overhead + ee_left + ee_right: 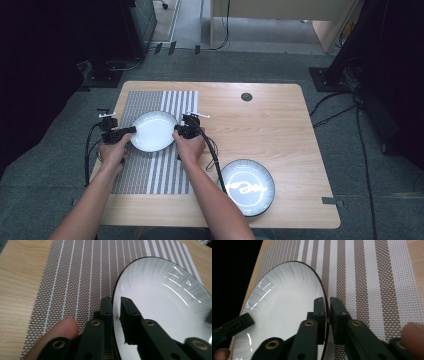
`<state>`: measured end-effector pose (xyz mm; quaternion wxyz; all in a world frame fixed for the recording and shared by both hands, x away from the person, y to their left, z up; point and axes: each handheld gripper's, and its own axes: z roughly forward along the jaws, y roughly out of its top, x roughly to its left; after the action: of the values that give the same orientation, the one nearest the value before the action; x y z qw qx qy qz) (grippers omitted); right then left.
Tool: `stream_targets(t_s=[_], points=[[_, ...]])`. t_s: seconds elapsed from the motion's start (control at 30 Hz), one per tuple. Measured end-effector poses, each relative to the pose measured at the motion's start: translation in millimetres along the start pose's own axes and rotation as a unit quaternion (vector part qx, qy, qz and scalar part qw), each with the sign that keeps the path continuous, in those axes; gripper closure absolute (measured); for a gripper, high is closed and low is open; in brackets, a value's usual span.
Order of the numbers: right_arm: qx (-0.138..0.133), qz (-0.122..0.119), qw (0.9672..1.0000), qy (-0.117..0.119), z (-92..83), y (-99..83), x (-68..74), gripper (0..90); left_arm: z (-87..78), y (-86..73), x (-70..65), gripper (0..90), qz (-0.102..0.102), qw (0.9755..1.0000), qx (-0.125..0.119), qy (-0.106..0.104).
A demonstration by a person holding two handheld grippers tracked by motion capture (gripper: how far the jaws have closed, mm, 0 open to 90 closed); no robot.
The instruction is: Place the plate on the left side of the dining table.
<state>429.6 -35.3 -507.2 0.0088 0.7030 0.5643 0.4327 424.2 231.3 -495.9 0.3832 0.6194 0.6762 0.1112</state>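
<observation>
Nearest the camera, the left gripper [115,305] and right gripper [328,305] straddle opposite rims of the white plate [153,131], which sits on the striped placemat [150,172] at centre-left of the counter [280,125]. Their jaws stand narrowly spread, seemingly not pinching, so a lift now risks the plate slipping. Contact under the rim is hidden. Farther off, lower right, a patterned plate [247,187] blurs in glare.

I can read no text, label, brand or number on anything in these views from my station.

Left claw [131,131] and right claw [177,131] (jaws slightly apart) face inward.
</observation>
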Motion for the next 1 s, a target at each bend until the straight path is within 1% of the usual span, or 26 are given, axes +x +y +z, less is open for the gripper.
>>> stream_targets(t_s=[0.03,0.07,0.13,0.2,0.23,0.3,0.37,0.4,0.43,0.5,0.6,0.67,0.73,0.8,0.9,1.0], points=[[-0.004,0.000,1.0000,0.003,-1.0,0.3,1.1,73.6,-1.2,0.4,-1.2,70.8,0.002,1.0000,-0.003,0.003],[-0.008,-0.005,0.9999,-0.001,-2.6,0.5,2.4,70.0,-2.6,0.9,-1.9,65.7,0.007,0.9999,-0.004,0.008],[-0.024,-0.022,0.9995,-0.004,-6.3,1.8,4.2,61.7,-4.9,1.6,-3.0,57.2,0.007,0.9999,-0.007,0.013],[-0.036,-0.027,0.9990,0.003,-11.1,4.5,4.5,55.5,-7.2,1.9,-3.9,49.6,0.010,0.9998,-0.005,0.018],[-0.043,-0.032,0.9986,0.002,-13.4,5.8,3.9,51.9,-8.6,1.8,-4.8,44.1,0.014,0.9997,-0.005,0.020],[-0.053,-0.035,0.9979,0.002,-17.9,8.5,1.5,48.7,-11.5,0.9,-6.9,37.8,0.024,0.9995,-0.005,0.019],[-0.053,-0.041,0.9978,-0.001,-21.4,10.8,-1.6,45.1,-15.6,0.1,-8.1,33.2,0.031,0.9993,-0.009,0.021],[-0.050,-0.048,0.9976,0.002,-23.3,12.3,-3.9,43.0,-17.2,0.0,-8.4,31.2,0.032,0.9992,-0.010,0.020],[-0.046,-0.053,0.9975,0.004,-24.5,13.1,-5.0,43.3,-19.6,0.1,-8.9,28.9,0.033,0.9991,-0.013,0.022],[-0.034,-0.075,0.9966,0.005,-28.9,14.6,-7.1,41.7,-25.0,-0.1,-10.5,26.6,0.038,0.9987,-0.023,0.027],[-0.031,-0.100,0.9943,0.020,-38.1,16.8,-8.4,36.7,-31.7,-1.7,-14.6,24.5,0.051,0.9978,-0.033,0.028],[-0.031,-0.107,0.9934,0.025,-45.7,17.8,-8.5,31.6,-36.2,-3.1,-17.3,23.4,0.060,0.9972,-0.037,0.026],[-0.031,-0.109,0.9931,0.032,-52.8,18.9,-8.8,28.1,-41.0,-4.2,-19.7,22.5,0.063,0.9968,-0.042,0.022],[-0.033,-0.113,0.9925,0.033,-59.6,20.1,-9.1,26.3,-46.2,-4.9,-21.9,21.9,0.067,0.9965,-0.046,0.019],[-0.043,-0.131,0.9903,0.018,-69.8,20.8,-9.6,26.1,-54.5,-6.0,-24.2,21.4,0.069,0.9959,-0.055,0.017],[-0.048,-0.139,0.9890,0.017,-80.8,20.3,-12.4,25.7,-62.4,-8.5,-25.8,20.9,0.074,0.9954,-0.060,0.015]])
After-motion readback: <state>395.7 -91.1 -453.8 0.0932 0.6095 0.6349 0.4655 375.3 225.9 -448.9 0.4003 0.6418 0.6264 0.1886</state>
